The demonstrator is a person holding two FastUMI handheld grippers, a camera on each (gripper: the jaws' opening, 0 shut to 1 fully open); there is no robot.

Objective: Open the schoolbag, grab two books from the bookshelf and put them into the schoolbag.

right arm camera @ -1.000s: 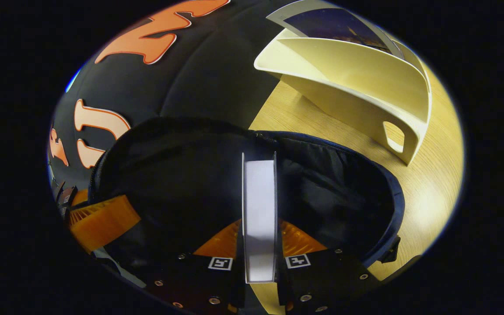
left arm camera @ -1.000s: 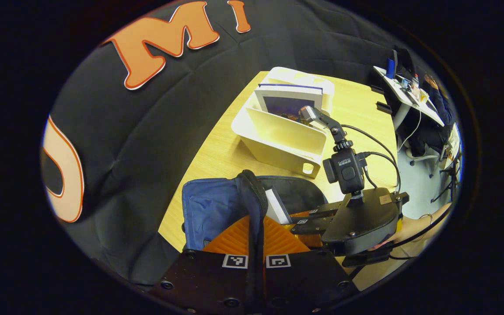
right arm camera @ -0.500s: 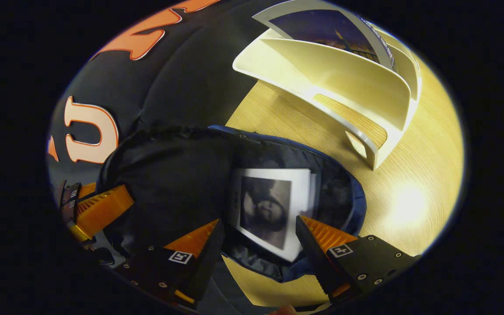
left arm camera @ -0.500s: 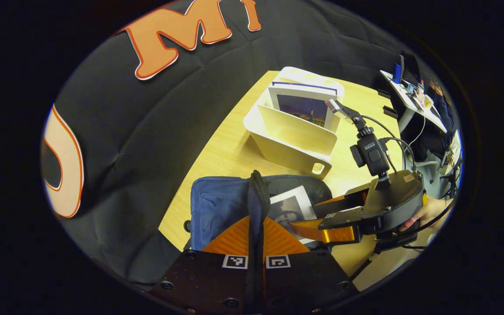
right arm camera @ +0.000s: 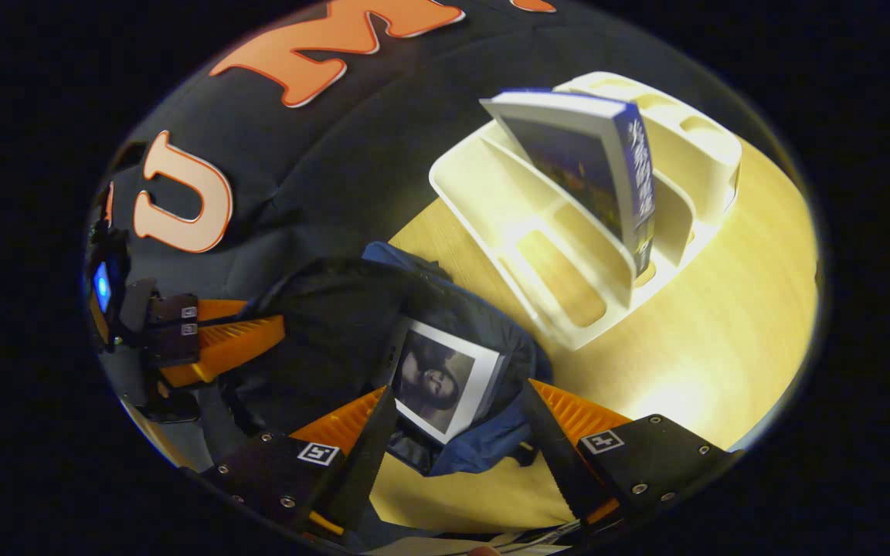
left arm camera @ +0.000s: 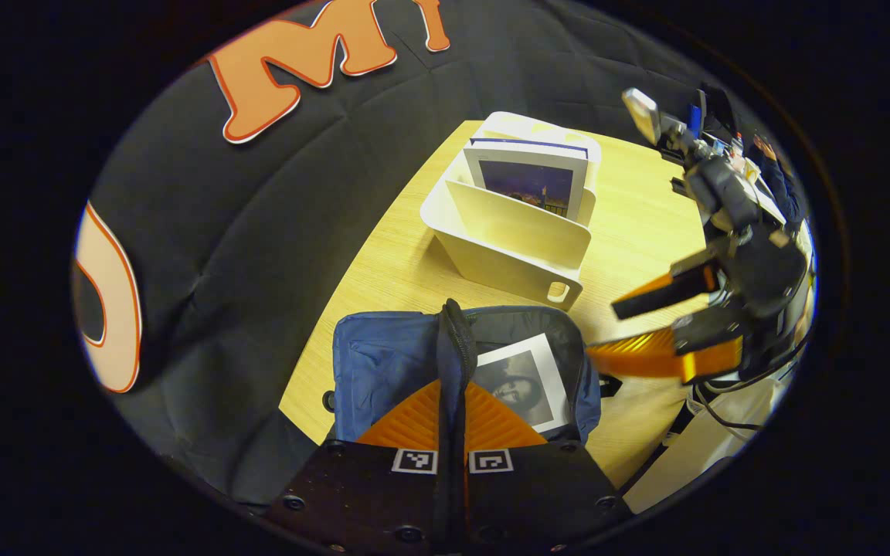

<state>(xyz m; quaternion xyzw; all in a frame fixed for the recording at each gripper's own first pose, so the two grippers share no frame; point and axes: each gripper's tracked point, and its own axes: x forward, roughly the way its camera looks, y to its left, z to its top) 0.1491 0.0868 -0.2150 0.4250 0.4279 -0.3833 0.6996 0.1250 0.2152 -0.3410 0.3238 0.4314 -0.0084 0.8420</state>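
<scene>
The blue schoolbag (left arm camera: 383, 359) lies open on the wooden table (left arm camera: 646, 224). My left gripper (left arm camera: 453, 386) is shut on the bag's black zipper edge and holds the mouth up. A white book with a dark portrait cover (left arm camera: 522, 378) lies inside the bag. My right gripper (right arm camera: 456, 394) hangs open above that book (right arm camera: 445, 378), apart from it. In the left gripper view the right gripper (left arm camera: 603, 332) is to the right of the bag, raised. The white bookshelf (right arm camera: 561, 262) holds one upright blue book (right arm camera: 592, 170). The left gripper (right arm camera: 279, 330) grips the bag (right arm camera: 337, 324) at its left side.
The bookshelf (left arm camera: 514, 239) stands just behind the bag, toward the black cloth wall. Bare tabletop (right arm camera: 723, 340) lies to the right of bag and shelf. Far off at the right, a person sits at a white desk (left arm camera: 723, 166).
My right gripper opened and let the white book drop flat into the bag, then rose and drew back to the right. The left gripper kept its hold on the bag's edge.
</scene>
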